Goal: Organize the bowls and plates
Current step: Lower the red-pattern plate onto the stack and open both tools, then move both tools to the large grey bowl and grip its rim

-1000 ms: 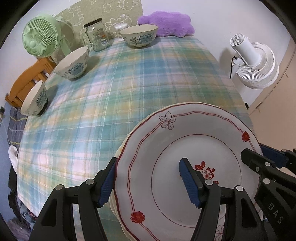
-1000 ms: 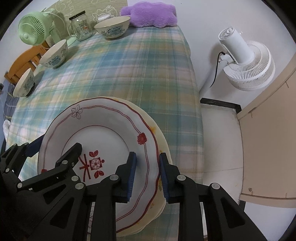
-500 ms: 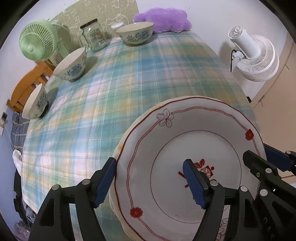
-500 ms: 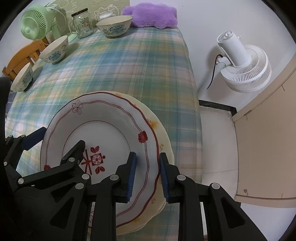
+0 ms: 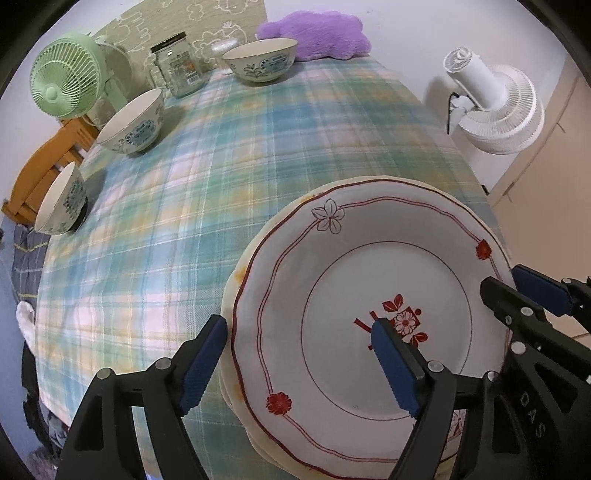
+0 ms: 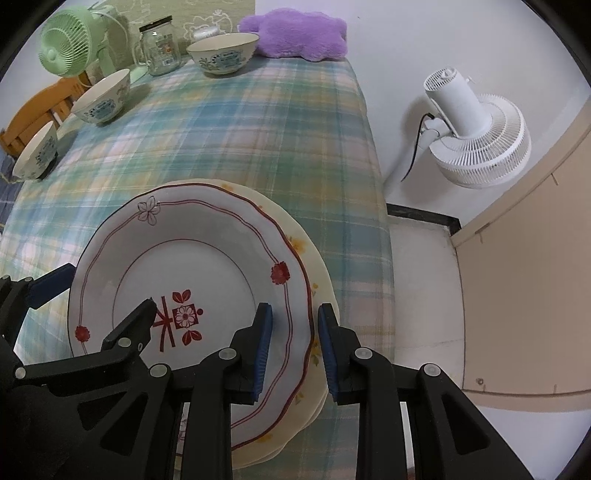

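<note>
A white plate with red rim lines and a red flower [image 5: 369, 280] [image 6: 192, 258] lies on top of a stack of cream plates [image 6: 314, 288] at the near right of the plaid table. My left gripper [image 5: 299, 365] is open, its jaws astride the stack's left edge. My right gripper [image 6: 293, 347] straddles the right rim with a narrow gap; the jaws look slightly apart from the plates. Three blue-patterned bowls stand apart on the table: one far back [image 5: 260, 59], one at the left [image 5: 133, 120], one at the left edge [image 5: 61, 203].
A glass jar [image 5: 177, 70] and a green fan [image 5: 64, 86] stand at the back left, a purple cushion [image 5: 317, 35] at the back. A white floor fan [image 6: 472, 133] stands right of the table. The table edge [image 6: 380, 236] runs close to the stack.
Both grippers have pulled back and risen slightly, so the plates look a little farther off. The right gripper's jaws have opened a little. The plates have not moved.
</note>
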`<state>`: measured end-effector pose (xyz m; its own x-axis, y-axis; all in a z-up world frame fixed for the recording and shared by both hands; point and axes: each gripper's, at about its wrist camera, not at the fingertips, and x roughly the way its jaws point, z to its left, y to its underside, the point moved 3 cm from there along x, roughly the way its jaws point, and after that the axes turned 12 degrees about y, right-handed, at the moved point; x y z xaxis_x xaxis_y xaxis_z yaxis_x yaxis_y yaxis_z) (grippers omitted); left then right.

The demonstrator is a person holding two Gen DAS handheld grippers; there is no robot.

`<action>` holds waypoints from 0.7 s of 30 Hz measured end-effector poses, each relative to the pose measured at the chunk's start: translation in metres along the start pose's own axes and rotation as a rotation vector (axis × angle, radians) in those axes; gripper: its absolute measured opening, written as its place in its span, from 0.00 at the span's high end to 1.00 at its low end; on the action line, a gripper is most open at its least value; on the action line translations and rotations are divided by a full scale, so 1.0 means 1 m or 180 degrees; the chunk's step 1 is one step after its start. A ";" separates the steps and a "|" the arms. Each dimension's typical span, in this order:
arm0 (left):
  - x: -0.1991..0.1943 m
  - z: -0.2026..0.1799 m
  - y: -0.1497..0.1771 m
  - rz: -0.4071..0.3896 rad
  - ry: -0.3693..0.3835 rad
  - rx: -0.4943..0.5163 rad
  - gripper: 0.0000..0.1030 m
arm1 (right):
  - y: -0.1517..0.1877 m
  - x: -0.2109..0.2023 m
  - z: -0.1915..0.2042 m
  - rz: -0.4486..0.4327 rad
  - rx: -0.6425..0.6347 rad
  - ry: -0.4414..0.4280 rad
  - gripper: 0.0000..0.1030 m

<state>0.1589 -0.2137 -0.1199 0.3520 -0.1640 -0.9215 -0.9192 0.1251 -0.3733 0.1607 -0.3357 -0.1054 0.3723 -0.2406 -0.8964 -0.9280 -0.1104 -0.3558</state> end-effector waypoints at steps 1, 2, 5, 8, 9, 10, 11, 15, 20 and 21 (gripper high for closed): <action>-0.001 0.001 0.000 -0.0013 0.0039 0.0005 0.21 | 0.000 0.000 -0.001 0.0024 0.0032 0.0016 0.72; -0.003 0.003 -0.001 -0.0030 0.0084 0.0018 0.21 | -0.001 0.000 0.000 0.0039 0.0062 0.0034 0.71; -0.010 0.007 -0.004 -0.0103 0.0177 0.0116 0.21 | -0.003 -0.005 0.001 0.0058 0.0172 0.0092 0.70; -0.022 0.019 -0.007 -0.0171 0.0212 0.0216 0.21 | -0.004 -0.016 0.005 0.0038 0.0305 0.0205 0.61; -0.027 0.024 -0.008 -0.0188 0.0252 0.0203 0.21 | -0.005 -0.020 0.007 0.0050 0.0353 0.0226 0.58; -0.032 0.030 -0.008 -0.0213 0.0313 0.0188 0.21 | -0.005 -0.024 0.011 0.0062 0.0395 0.0245 0.57; -0.038 0.038 -0.009 -0.0242 0.0373 0.0192 0.21 | -0.006 -0.030 0.016 0.0063 0.0431 0.0270 0.55; -0.057 0.067 -0.009 -0.0273 0.0374 0.0228 0.21 | -0.009 -0.050 0.040 0.0031 0.0533 0.0286 0.55; -0.080 0.113 -0.010 -0.0373 0.0408 0.0089 0.21 | -0.019 -0.075 0.079 -0.0083 0.0583 0.0250 0.55; -0.084 0.124 -0.010 -0.0389 0.0414 0.0051 0.21 | -0.023 -0.081 0.090 -0.0111 0.0587 0.0237 0.55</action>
<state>0.1604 -0.0799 -0.0518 0.4342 -0.3040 -0.8480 -0.8677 0.1119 -0.4844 0.1509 -0.2268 -0.0485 0.3980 -0.3110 -0.8631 -0.8987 0.0568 -0.4349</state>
